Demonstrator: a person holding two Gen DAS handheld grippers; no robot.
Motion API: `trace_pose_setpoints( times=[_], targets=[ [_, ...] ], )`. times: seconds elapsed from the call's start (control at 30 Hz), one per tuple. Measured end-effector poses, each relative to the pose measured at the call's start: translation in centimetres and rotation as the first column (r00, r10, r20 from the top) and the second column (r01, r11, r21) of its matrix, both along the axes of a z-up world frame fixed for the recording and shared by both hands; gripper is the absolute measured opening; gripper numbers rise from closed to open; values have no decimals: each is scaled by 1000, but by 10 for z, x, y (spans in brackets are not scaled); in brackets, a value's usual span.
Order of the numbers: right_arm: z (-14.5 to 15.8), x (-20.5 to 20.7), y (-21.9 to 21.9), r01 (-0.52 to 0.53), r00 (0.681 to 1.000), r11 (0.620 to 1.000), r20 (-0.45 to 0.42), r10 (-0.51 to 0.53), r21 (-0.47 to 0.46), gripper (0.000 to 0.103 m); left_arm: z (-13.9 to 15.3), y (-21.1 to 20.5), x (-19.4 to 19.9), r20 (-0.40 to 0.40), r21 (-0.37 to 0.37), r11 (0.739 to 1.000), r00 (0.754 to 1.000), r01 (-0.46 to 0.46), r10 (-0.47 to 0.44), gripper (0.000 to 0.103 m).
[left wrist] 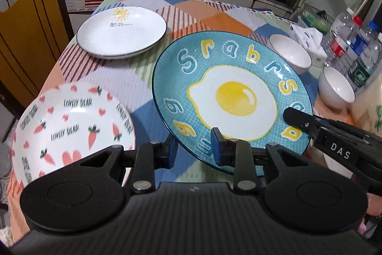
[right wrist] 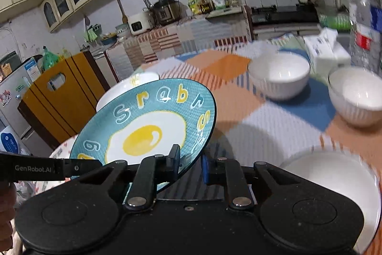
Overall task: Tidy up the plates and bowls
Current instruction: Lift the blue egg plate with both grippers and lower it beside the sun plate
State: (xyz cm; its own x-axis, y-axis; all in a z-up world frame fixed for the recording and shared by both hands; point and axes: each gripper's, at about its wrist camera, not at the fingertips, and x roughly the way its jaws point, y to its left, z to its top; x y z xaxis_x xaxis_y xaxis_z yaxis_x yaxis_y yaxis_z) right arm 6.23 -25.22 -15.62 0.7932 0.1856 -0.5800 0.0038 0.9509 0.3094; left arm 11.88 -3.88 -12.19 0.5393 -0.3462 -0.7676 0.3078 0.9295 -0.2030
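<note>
While both grippers are lifting it: the blue egg plate [left wrist: 232, 97] is hanging tilted above the table [left wrist: 133, 78].
Left gripper [left wrist: 194, 147]: pinching the plate's near rim.
Right gripper [right wrist: 191, 164]: clamping narrowly on the plate's right edge.
Carrot plate [left wrist: 71, 121]: lying near left.
Sun plate [left wrist: 121, 32]: sitting far left.
White bowls [left wrist: 290, 53]: standing right, beside bottles [left wrist: 353, 47].
</note>
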Motion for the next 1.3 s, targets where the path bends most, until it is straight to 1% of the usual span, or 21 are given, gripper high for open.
trace_pose_setpoints(
  times=[0.1, 0.23, 0.47, 0.57, 0.63, 0.83, 0.97, 1.07, 1.17, 1.23, 1.3],
  targets=[
    [3, 17, -8, -11, 1000, 1000, -8, 11, -6, 22, 1, -8, 16, -17, -3, 1000, 1000, 12, -12, 28],
    [-2, 36, -18, -22, 999, 1000, -35, 22, -7, 22, -7, -17, 28, -26, 8, 1000, 999, 27, -27, 28],
    [-13, 67, -26, -56, 993, 996, -105, 49, -63, 22, -29, -28, 56, -103, -23, 1000, 994, 21, -24, 28],
    [-16, 78, -26, -65, 990, 993, -129, 52, -94, 22, -34, -33, 66, -111, -7, 999, 993, 35, -36, 28],
    [-19, 86, -29, -74, 987, 994, -151, 61, -84, 22, -36, -34, 72, -110, 2, 999, 993, 43, -42, 28],
    [-26, 100, -26, -94, 978, 991, -197, 75, -93, 22, -49, -34, 86, -153, 2, 1000, 988, 28, -27, 28],
    [-25, 104, -24, -116, 973, 987, -214, 91, -111, 23, -51, -29, 91, -184, -21, 1000, 983, 7, -11, 28],
    [-21, 108, -24, -129, 965, 986, -244, 100, -107, 23, -54, -26, 93, -221, -40, 999, 975, -12, 3, 27],
    [-21, 111, -27, -133, 958, 986, -267, 103, -99, 23, -60, -24, 96, -280, -58, 998, 960, -35, 18, 27],
    [-23, 113, -29, -145, 951, 985, -287, 112, -95, 23, -63, -25, 97, -294, -44, 998, 956, -36, 21, 27],
    [-25, 116, -32, -155, 939, 983, -323, 116, -97, 23, -59, -26, 95, -277, -25, 999, 961, -23, 15, 27]
  ],
)
